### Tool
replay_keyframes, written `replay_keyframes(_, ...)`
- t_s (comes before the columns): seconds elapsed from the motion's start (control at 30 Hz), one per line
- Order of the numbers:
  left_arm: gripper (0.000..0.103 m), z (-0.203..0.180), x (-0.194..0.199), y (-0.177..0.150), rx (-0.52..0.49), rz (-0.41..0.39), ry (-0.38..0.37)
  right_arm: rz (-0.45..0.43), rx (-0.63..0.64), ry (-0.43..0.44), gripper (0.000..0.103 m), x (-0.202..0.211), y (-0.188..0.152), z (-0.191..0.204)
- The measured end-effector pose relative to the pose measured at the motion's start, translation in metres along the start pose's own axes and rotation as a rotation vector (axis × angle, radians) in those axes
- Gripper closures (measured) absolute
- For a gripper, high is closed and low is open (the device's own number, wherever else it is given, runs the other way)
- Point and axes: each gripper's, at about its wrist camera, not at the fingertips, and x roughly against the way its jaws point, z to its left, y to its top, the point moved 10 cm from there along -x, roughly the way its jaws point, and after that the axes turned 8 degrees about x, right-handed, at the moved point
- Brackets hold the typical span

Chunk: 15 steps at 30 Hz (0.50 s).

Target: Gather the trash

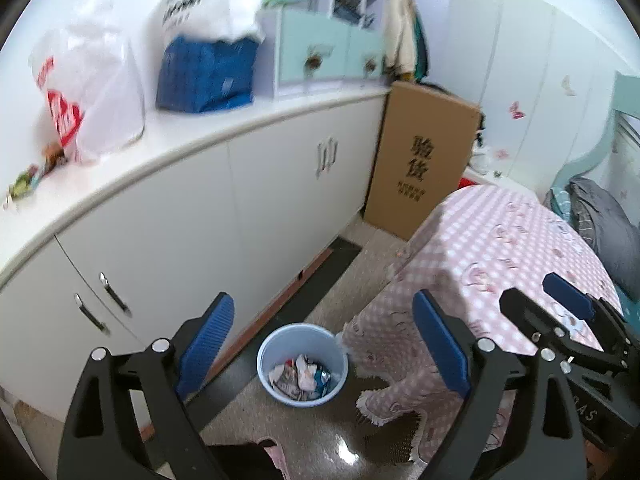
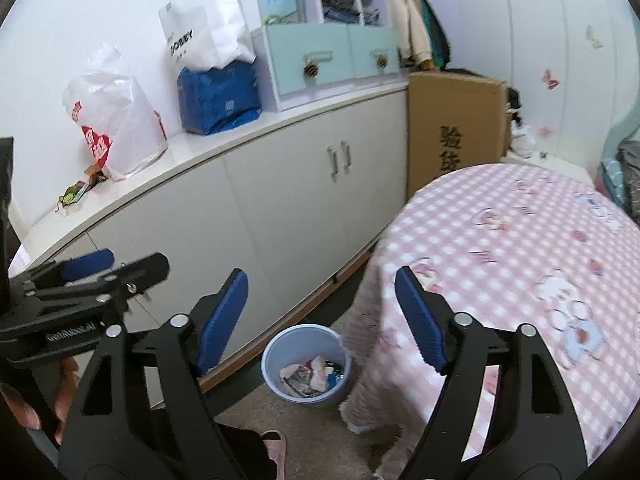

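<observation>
Looking down at the floor from both wrist views, so we'll list what we can make out:

Writing on the cardboard box (image 1: 424, 160): two big black Chinese characters down its front, smaller print under them that we can't read.
Writing on the white paper bag (image 2: 202, 28): "OBBY" shows in the right view (first letters cut off by a fold).
Writing on the other gripper's body: "GenRobot.AI", as far as we can read it, in the right view.
Red-and-white plastic bag (image 2: 114, 120): red logo, too blurry for us to read.
Trash (image 1: 302, 376): crumpled wrappers and paper lying inside the light blue bin (image 1: 340, 354).
Bin position: on the floor, upright with its mouth facing up, between the white cabinet (image 1: 192, 216) and the hanging edge of the pink checked tablecloth (image 1: 500, 240), just beside the cloth.
Left gripper (image 1: 324, 336): jaws spread wide, nothing between them, and we can see the bin through the gap.
Right gripper (image 2: 320, 320): also spread wide and empty, above the bin.
Counter bits: small wrappers (image 2: 74, 198) lie on the cabinet top near the plastic bag.
</observation>
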Motion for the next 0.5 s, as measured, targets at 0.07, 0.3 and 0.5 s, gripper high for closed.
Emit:
replay_keyframes(0.07,0.013,-0.010,0.015,-0.001,-0.023,-0.031,-0.004,-0.017,-0.010,-0.015,0.023,0.016,-0.002,-0.004)
replay_keyframes(0.3,0.012,-0.043,0.072,-0.004,-0.115,-0.125,-0.038,-0.090,-0.053,-0.086,0.015,0.083,-0.007,-0.023)
replay_keyframes(0.5,0.011,-0.065,0.120,-0.012,-0.161,-0.205,-0.065,-0.164,-0.063,-0.156,0.010,0.135,-0.008,-0.031)
